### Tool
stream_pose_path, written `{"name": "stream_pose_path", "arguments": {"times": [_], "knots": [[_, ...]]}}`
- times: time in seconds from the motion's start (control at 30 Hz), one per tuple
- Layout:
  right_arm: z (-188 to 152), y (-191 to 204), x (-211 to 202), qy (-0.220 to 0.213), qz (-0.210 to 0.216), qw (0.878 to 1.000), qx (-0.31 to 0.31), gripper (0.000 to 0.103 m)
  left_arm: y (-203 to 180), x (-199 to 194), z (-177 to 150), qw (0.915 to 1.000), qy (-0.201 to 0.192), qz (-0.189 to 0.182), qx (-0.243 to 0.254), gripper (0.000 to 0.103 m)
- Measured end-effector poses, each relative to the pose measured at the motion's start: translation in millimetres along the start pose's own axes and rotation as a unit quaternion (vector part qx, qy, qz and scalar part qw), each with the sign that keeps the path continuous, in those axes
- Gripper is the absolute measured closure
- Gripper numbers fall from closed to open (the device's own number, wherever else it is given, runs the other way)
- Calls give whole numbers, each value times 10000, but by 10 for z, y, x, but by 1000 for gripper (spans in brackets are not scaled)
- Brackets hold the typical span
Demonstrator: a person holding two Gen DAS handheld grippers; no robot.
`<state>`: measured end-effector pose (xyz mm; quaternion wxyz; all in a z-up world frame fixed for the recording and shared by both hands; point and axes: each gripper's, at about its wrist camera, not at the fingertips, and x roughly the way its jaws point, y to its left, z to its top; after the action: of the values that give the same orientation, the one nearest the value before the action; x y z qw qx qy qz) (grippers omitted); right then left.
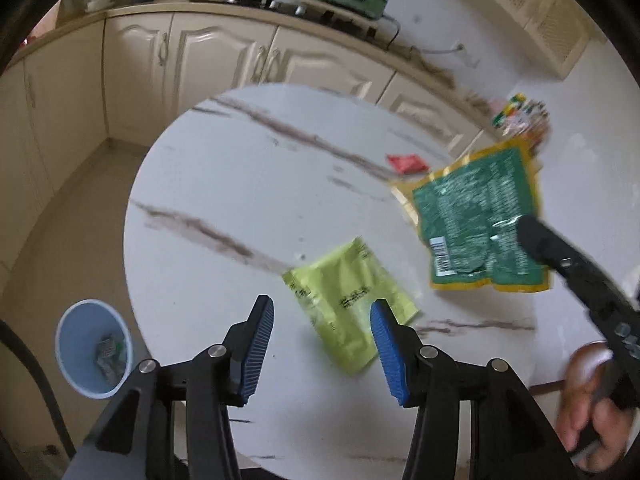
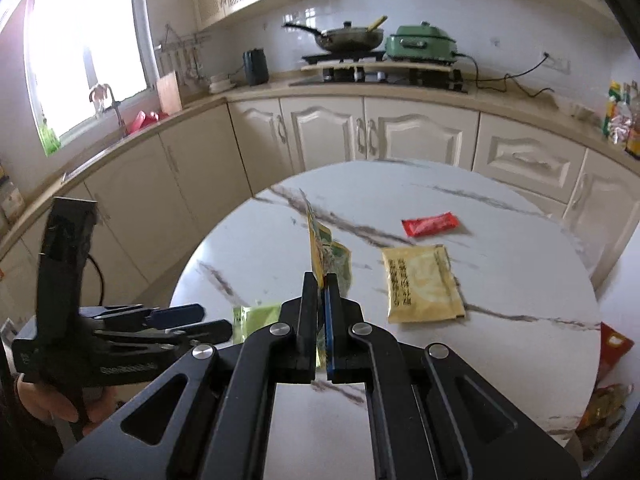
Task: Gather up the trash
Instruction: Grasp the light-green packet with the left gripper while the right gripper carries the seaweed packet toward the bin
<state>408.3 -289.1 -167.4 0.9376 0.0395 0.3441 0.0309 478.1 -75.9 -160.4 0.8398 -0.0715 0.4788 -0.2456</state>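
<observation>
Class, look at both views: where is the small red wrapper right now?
The red wrapper lies flat on the round marble table, on its far right part, just beyond the yellow packet. In the left wrist view it shows past the lifted green bag.

Beyond my round marble table (image 2: 400,184), cream cabinets (image 2: 420,132) line the far wall; a pan (image 2: 348,38) and green cooker (image 2: 424,42) sit on the stove, window (image 2: 80,56) at left.

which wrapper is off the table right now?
The green wrapper with the yellow border, pinched in the shut right gripper and hanging above the table. The lime-green, red and pale yellow wrappers lie flat on it.
</observation>
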Motion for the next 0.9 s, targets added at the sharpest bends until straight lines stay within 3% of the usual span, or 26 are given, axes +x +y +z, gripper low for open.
{"name": "stream_pose_path", "arguments": {"times": [0.13, 0.2, 0.47, 0.53, 0.6, 0.7, 0.77, 0.83, 0.9], "knots": [[-90, -49, 23, 59, -44, 10000, 27, 99, -182, 148, -17, 9995, 195, 85, 218, 54], [-127, -116, 24, 95, -36, 9999, 78, 99, -278, 170, -3, 9990, 175, 158, 371, 41], [-273, -331, 89, 155, 138, 9992, 338, 99, -601, 405, 94, 9971, 122, 539, 522, 29], [-295, -340, 90, 140, 211, 9990, 378, 99, -758, 519, 32, 9936, 131, 824, 759, 28], [-298, -342, 82, 132, 239, 9988, 406, 99, -877, 610, -21, 9845, 177, 1263, 1204, 25], [-302, -375, 69, 112, 279, 9985, 457, 99, -964, 657, -44, 9839, 143, 1281, 1239, 25], [-309, -393, 66, 91, 300, 9983, 496, 99, -990, 675, -30, 9842, 147, 1240, 1258, 27], [-310, -416, 66, 83, 329, 9980, 535, 99, -1029, 685, -33, 9843, 99, 1157, 1332, 42], [-302, -420, 72, 79, 337, 9979, 540, 99, -1030, 681, -16, 9859, 77, 1016, 1327, 83]]}}
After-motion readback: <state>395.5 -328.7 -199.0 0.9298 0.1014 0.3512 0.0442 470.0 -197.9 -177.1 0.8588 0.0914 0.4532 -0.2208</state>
